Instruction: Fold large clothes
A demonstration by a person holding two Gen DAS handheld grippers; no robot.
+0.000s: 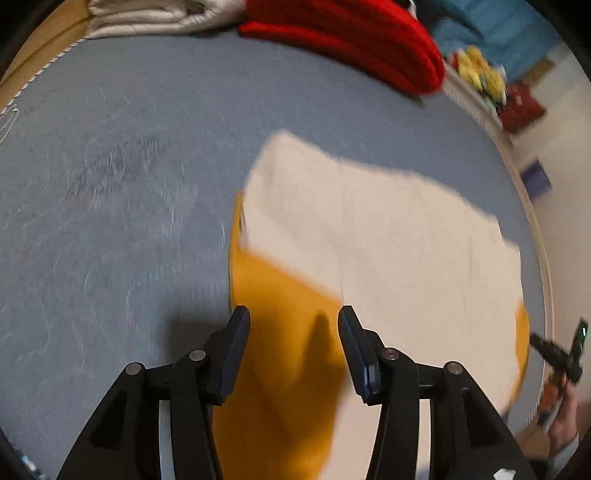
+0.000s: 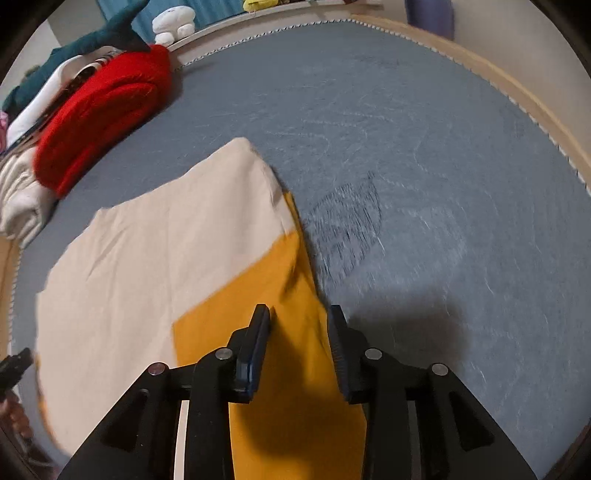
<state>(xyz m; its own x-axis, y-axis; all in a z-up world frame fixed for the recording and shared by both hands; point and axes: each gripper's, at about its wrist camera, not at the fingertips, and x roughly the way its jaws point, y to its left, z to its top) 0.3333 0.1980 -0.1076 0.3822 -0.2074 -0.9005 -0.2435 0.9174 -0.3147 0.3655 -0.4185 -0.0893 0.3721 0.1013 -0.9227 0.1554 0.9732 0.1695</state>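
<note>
I see the garment (image 1: 388,240) lying flat on the grey-blue bed (image 1: 129,221), a cream panel folded over a mustard-yellow layer that shows along the near edge and side. My left gripper (image 1: 293,317) hangs above the yellow part, its fingers (image 1: 236,343) spread wide with nothing between them. My right gripper (image 2: 297,314) hangs over the yellow strip at the garment's edge, fingers (image 2: 258,339) also apart and holding nothing; I cannot tell whether either touches the cloth. At the far side of the bed lie a folded red blanket (image 1: 351,40) and, beside it, a folded cream blanket (image 1: 155,14). Plush toys (image 2: 173,24) sit on the ledge beyond.
</note>
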